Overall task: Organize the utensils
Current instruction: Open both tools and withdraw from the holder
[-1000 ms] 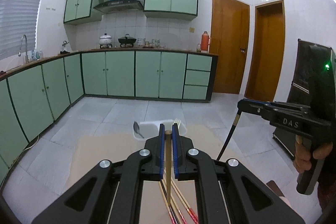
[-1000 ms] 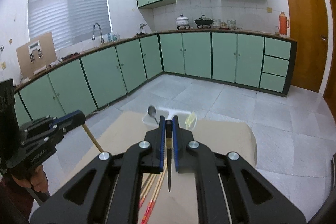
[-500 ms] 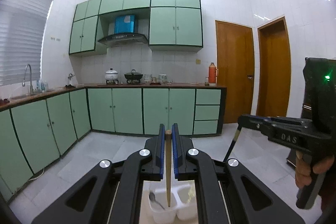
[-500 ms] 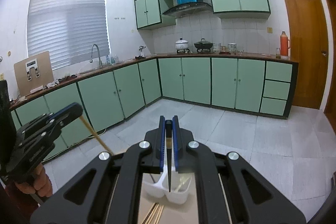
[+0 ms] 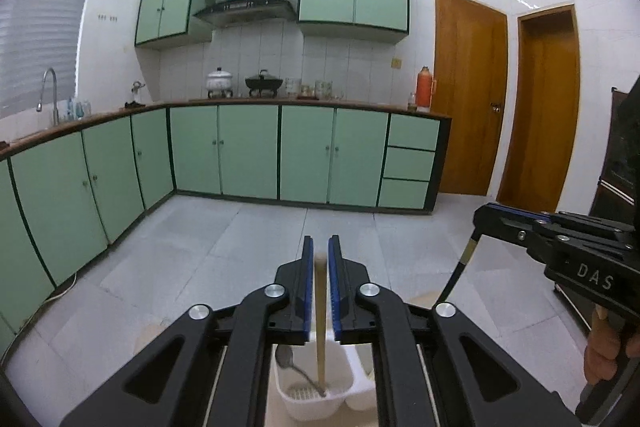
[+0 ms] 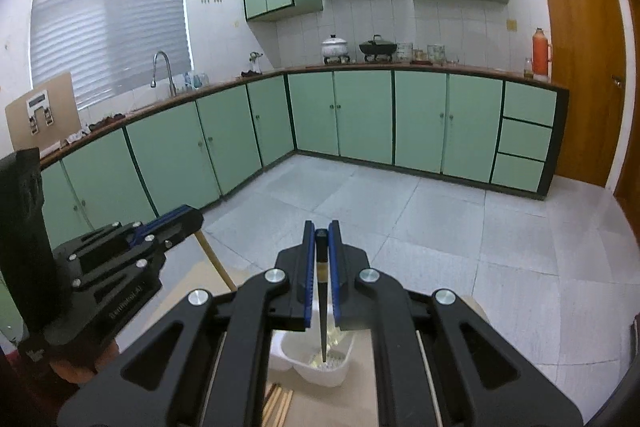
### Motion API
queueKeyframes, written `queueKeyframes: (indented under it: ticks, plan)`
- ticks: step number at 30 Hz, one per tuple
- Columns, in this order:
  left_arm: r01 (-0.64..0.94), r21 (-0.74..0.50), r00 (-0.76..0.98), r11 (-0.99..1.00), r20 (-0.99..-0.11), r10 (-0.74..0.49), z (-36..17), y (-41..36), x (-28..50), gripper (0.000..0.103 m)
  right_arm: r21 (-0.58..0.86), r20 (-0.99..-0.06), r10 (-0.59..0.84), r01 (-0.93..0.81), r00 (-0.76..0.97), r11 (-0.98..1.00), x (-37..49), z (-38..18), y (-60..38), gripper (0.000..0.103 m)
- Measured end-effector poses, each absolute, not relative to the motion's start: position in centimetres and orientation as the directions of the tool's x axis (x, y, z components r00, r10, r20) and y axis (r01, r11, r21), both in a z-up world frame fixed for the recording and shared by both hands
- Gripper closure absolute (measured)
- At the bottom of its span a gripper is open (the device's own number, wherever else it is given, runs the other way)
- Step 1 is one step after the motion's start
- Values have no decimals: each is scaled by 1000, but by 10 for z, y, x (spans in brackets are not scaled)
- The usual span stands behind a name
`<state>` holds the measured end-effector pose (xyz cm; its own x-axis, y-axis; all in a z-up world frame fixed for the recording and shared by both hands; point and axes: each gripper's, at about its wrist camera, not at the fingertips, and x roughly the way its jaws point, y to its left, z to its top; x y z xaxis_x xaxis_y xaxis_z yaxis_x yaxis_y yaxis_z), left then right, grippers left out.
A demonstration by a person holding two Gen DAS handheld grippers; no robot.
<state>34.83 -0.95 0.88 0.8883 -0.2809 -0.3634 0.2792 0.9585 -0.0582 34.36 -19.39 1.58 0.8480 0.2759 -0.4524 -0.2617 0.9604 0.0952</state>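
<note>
Green kitchen | left hand-held gripper [image 5: 319, 263] opening, chopstick [image 5: 320, 323] between; spoon [image 5: 294, 367] here only | right [image 6: 321, 247] pinches dark chopstick [image 6: 322, 307]

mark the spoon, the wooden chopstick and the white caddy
spoon [image 5: 285, 357]: left wrist view, on its bowl
wooden chopstick [image 5: 320, 327]: left wrist view, mid-shaft
white caddy [image 5: 310, 413]: left wrist view, front wall

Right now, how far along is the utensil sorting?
Done: a spoon leans in the white caddy. In hand: the left gripper has just been opening its jaws around a light chopstick whose tip is down in the spoon's compartment; the right gripper pinches a dark chopstick over the neighbouring compartment. Left: loose chopsticks lie near the caddy.
</note>
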Motion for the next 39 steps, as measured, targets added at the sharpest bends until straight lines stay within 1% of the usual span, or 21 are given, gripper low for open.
queueKeyframes:
  ticks: [1,2,4,6,8,10,13,16,18,22,25,28,31,35,39]
  plan:
    - [278,-59,887,959,-367,-280,8,-7,345,77,89,-449,265,-252,853,964,340,14,-196,90]
    - [276,-61,889,959,-364,-279,9,-5,341,69,88,-442,258,-245,859,966,336,14,-198,88]
    - [273,-63,892,960,-356,-277,13,1,329,66,89,-421,246,-230,873,969,323,15,-203,75]
    - [271,-61,894,961,-355,-275,16,6,314,62,81,-400,230,-216,887,973,309,16,-208,72]
    - [269,-52,895,962,-354,-270,16,10,296,57,75,-381,216,-202,899,976,290,17,-213,68]
    - [270,-42,896,962,-355,-267,16,13,279,54,70,-361,201,-189,911,980,267,13,-218,61]
    - [273,-41,887,961,-376,-268,3,17,247,49,77,-342,185,-168,921,983,231,0,-222,53]
    - [271,-35,874,962,-409,-261,-20,19,218,48,84,-357,171,-151,918,985,203,-22,-222,51]
    - [259,-31,864,965,-439,-246,-38,20,203,48,64,-379,150,-135,913,989,184,-43,-217,50]
    - [253,-68,816,965,-521,-251,-84,23,177,48,45,-426,123,-115,896,992,150,-87,-205,50]
    - [252,-62,780,966,-578,-240,-114,25,163,48,48,-464,120,-110,878,993,133,-115,-196,50]
    - [252,-46,758,967,-611,-227,-137,25,151,47,80,-519,137,-112,843,990,122,-141,-189,50]
    - [245,-46,742,968,-634,-218,-156,30,140,48,66,-558,134,-118,819,991,109,-165,-178,50]
    - [243,-44,727,969,-653,-212,-168,31,131,48,74,-610,151,-134,778,988,98,-192,-165,54]
    - [250,-41,710,967,-672,-212,-178,31,125,48,71,-644,177,-172,744,982,93,-206,-155,55]
